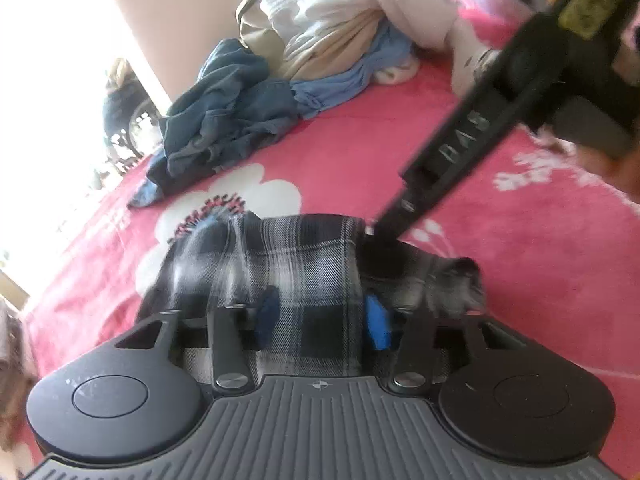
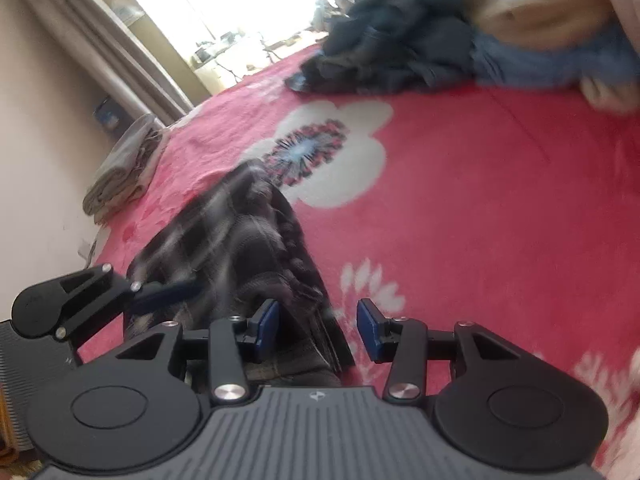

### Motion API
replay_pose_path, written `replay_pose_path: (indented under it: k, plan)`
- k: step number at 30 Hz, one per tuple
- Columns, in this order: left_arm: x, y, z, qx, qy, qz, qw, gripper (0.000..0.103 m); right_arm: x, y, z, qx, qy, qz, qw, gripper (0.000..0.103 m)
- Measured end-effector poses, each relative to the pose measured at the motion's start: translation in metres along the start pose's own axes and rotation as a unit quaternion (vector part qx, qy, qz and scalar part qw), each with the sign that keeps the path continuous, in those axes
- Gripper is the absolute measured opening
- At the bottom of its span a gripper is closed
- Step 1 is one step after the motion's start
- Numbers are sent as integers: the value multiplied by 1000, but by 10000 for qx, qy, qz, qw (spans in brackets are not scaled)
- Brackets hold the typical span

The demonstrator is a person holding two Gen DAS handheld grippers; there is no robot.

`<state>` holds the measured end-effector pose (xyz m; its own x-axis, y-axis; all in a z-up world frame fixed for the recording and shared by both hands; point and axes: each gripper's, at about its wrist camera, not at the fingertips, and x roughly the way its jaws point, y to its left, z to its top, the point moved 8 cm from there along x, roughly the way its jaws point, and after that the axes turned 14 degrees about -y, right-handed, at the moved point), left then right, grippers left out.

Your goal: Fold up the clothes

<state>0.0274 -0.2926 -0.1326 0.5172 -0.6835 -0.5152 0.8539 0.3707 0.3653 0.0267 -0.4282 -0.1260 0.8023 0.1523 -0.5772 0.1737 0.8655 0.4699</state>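
Plaid garment on pink floral blanket.

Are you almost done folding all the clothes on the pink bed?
Not nearly. Done: one beige folded stack sits at the bed's edge. In hand: the plaid shirt, with the left gripper closed on its cloth and the right gripper beside it, open, part of the cloth between its fingers. Left: a rumpled pile of dark blue, light blue, beige and white clothes lies unfolded on the pink blanket.
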Motion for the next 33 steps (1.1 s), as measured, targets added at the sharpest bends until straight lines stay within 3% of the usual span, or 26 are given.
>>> replay_pose_path:
  k: [3,6,9,14,18,22,24,27,30,33]
  plan:
    - [0,4,3,-210,-9,-179,9996,15,1,-8,3,346,-25,44,9994,44]
    - [-6,17,5,-501,-28,-209,9985,7,-2,-10,13,472,-191,105,9986,44]
    - [-12,34,6,-1100,-15,-303,9935,6,-4,-10,17,619,-270,189,9975,44]
    - [-14,60,3,-2037,72,-418,9781,6,-6,-4,14,661,-193,343,9970,44]
    - [-10,68,-3,-2260,171,-343,9734,7,-3,-1,11,700,-109,477,9963,44]
    - [-5,64,-6,-2204,256,-358,9744,20,3,6,3,575,40,577,9967,46]
    - [-4,61,-4,-2146,220,-391,9757,20,6,11,-1,351,104,547,9978,52]
    - [-5,61,2,-2237,39,-442,9737,4,11,15,-7,-32,114,404,9991,52]
    - [-13,58,12,-2533,-203,-734,9644,3,15,14,-7,-85,58,307,9995,47]
    - [-10,44,9,-2337,-28,-930,9678,4,17,8,-4,175,60,342,9992,47]
